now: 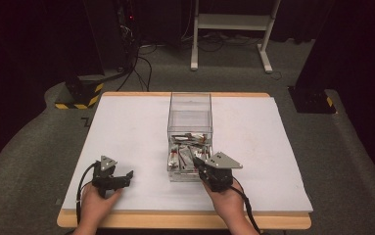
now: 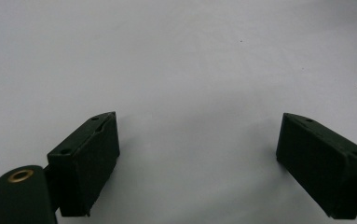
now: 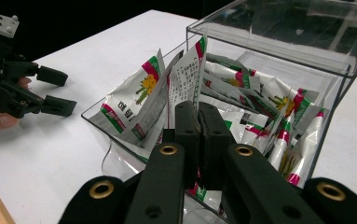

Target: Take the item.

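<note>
A clear plastic box (image 1: 190, 100) stands mid-table, its near half full of several white sachets (image 1: 189, 152) printed in red, green and yellow. My right gripper (image 1: 200, 164) is at the box's near end. In the right gripper view its jaws (image 3: 199, 116) are pressed together on one upright sachet (image 3: 185, 77) that sticks up above the others. My left gripper (image 1: 128, 177) rests low over the white table top (image 2: 176, 56) near the front left, jaws wide apart with nothing between them (image 2: 199, 154). It also shows at the left of the right gripper view, open (image 3: 57, 91).
The box's far half (image 3: 302, 37) holds nothing and its walls rise higher there. Bare white table surface (image 1: 126, 127) lies left and right of the box. A wooden edge (image 1: 185, 220) runs along the front. Beyond the table are cables and a white stand (image 1: 231, 22).
</note>
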`<state>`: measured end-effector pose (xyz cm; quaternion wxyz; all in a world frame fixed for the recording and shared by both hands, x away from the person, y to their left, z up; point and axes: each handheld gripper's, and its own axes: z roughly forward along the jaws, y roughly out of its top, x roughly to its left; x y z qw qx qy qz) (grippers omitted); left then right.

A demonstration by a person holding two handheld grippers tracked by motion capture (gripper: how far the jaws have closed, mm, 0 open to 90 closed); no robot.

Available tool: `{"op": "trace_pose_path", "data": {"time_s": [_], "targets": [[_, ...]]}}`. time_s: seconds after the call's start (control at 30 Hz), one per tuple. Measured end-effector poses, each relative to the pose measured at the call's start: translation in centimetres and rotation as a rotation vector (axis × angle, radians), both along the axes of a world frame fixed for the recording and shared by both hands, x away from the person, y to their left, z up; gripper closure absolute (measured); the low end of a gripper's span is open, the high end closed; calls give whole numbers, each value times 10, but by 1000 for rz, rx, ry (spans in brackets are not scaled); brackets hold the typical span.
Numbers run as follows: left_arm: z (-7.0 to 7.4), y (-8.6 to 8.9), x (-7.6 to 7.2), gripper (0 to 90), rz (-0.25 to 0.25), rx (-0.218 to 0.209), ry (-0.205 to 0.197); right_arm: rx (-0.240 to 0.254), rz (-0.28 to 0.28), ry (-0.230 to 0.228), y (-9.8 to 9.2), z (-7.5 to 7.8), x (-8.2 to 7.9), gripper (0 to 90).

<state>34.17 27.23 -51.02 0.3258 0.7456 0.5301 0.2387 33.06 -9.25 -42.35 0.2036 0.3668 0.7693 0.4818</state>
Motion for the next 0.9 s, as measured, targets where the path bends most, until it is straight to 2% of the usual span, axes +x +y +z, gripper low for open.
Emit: {"op": "trace_pose_path", "data": {"time_s": [0.33, 0.9], "targets": [[0, 0, 0, 134, 0, 0, 0, 42, 1, -39, -8, 5, -3, 887], [0, 0, 0, 134, 0, 1, -1, 74, -6, -86, -18, 13, -5, 890]]}}
